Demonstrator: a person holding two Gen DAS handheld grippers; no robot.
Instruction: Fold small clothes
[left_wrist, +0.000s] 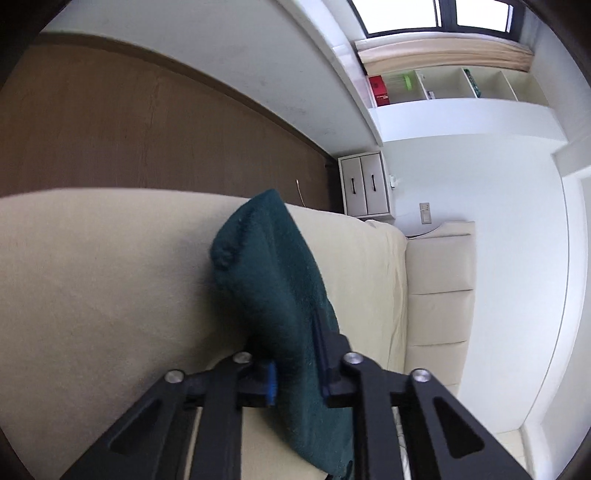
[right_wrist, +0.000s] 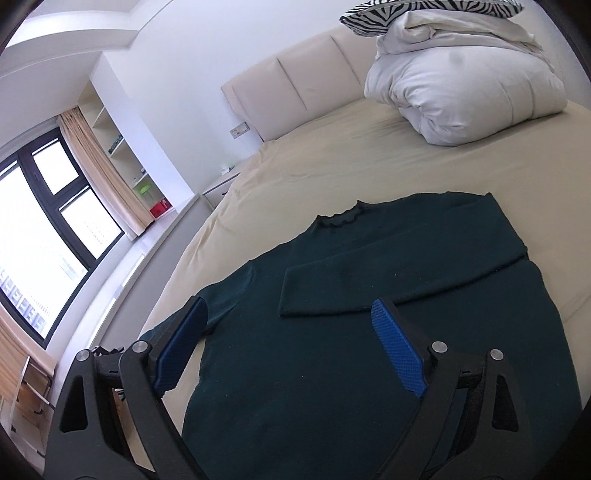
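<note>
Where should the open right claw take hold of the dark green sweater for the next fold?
Probably at the cuff of the sleeve folded across the sweater. That end lies flat and free on the chest, just ahead of the open right claw, so come down from above, one pad either side of the edge. The left claw is already shut on the other sleeve.

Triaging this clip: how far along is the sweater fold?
Early. Done: one sleeve lies folded across the chest of the dark green sweater, which is spread on the bed. In hand: the left gripper is shut on a fold of sweater fabric; the right gripper hovers open, empty. Left: the other sleeve, by the right gripper's left finger, and the body folds.
</note>
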